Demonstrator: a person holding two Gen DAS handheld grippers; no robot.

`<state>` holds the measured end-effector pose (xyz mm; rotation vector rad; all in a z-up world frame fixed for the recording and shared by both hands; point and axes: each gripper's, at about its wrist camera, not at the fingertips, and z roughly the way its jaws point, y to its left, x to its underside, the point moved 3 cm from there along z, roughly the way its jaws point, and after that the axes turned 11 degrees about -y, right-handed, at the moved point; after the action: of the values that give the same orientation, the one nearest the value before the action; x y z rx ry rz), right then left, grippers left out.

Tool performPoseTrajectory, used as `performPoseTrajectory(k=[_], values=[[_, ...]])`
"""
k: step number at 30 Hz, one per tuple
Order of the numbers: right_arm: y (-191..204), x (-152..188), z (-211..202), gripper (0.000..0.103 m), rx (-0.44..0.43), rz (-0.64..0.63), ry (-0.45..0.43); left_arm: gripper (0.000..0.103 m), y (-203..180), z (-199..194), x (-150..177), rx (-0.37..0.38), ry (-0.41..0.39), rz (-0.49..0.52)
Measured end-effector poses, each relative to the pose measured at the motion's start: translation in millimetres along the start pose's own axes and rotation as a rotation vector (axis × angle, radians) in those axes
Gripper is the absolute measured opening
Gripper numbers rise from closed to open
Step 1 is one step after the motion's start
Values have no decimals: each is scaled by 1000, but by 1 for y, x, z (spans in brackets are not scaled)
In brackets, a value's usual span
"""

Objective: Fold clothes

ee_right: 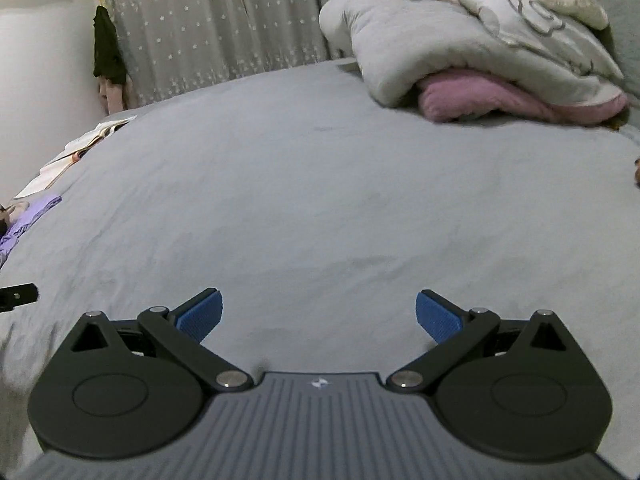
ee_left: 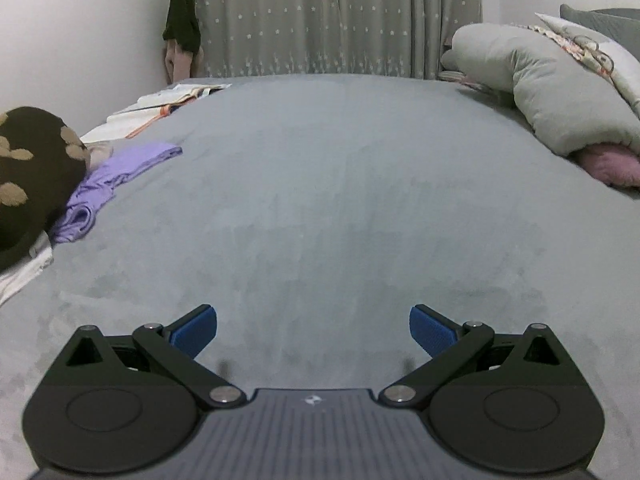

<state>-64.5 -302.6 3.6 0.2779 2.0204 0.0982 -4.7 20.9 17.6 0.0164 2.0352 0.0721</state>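
Observation:
A pile of clothes lies at the bed's left edge: a crumpled lilac garment (ee_left: 108, 184), a black garment with tan spots (ee_left: 32, 172) on top of it, and white cloth (ee_left: 24, 276) beneath. The lilac garment also shows at the left edge of the right wrist view (ee_right: 28, 216). My left gripper (ee_left: 313, 330) is open and empty, low over the grey bed sheet (ee_left: 320, 200), to the right of the pile. My right gripper (ee_right: 319, 316) is open and empty over the sheet (ee_right: 320, 184). A black part of the left gripper (ee_right: 16, 295) shows at the right view's left edge.
A folded grey duvet (ee_left: 552, 92) over a pink blanket (ee_left: 612, 166) lies at the right of the bed; it also shows in the right view (ee_right: 460, 40). An open book and papers (ee_left: 168, 100) lie at the far left. Star-patterned curtains (ee_left: 332, 16) hang behind.

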Motion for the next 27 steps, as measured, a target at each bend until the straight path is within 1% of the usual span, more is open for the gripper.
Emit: performPoseTrajectory(k=[2, 4, 5, 8, 12, 17, 22, 27], values=[[-3, 8, 6, 103, 5, 16, 17, 102, -3, 5, 9, 10, 4, -10], [-8, 13, 11, 103, 25, 16, 9, 102, -10, 13, 24, 42, 27, -22], [-11, 16, 14, 103, 37, 14, 3, 102, -13, 17, 30, 43, 34, -15], [-16, 14, 18, 103, 42, 25, -15, 102, -21, 15, 36, 29, -15, 34], [-13, 15, 21, 103, 53, 2, -13, 102, -15, 16, 38, 44, -10, 6], [-4, 22, 29, 103, 88, -103, 10, 103, -17, 13, 41, 36, -19, 20], [0, 23, 32, 103, 107, -141, 8, 103, -18, 12, 41, 34, -18, 18], [2, 22, 36, 103, 105, -150, 2, 103, -19, 10, 41, 38, -11, 15]])
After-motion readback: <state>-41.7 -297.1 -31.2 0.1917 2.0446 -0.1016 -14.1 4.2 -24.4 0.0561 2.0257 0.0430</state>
